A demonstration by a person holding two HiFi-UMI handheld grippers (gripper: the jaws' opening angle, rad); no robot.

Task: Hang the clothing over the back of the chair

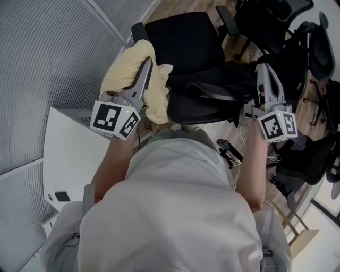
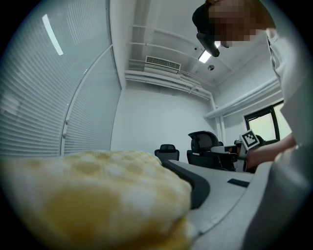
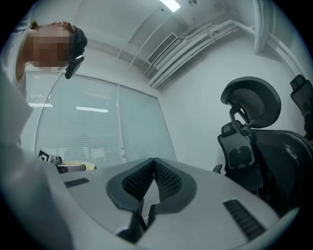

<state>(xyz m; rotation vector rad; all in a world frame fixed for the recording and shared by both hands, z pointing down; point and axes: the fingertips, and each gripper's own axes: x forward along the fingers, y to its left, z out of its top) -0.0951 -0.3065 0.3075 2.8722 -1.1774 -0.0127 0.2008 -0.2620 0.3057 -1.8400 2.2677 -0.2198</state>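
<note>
several black chairs (image 1: 180,37) — wood floor (image 1: 178,5), grey blinds (image 1: 48,64).

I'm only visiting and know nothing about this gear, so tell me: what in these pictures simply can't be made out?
- Left gripper view: the yellow clothing, blurred by closeness, covers one side of the left gripper; what garment it is cannot be told.
- Head view: the black chair itself and the person's torso hide the chair's legs.
- Head view: a dark item on the white surface is too small to identify.
</note>
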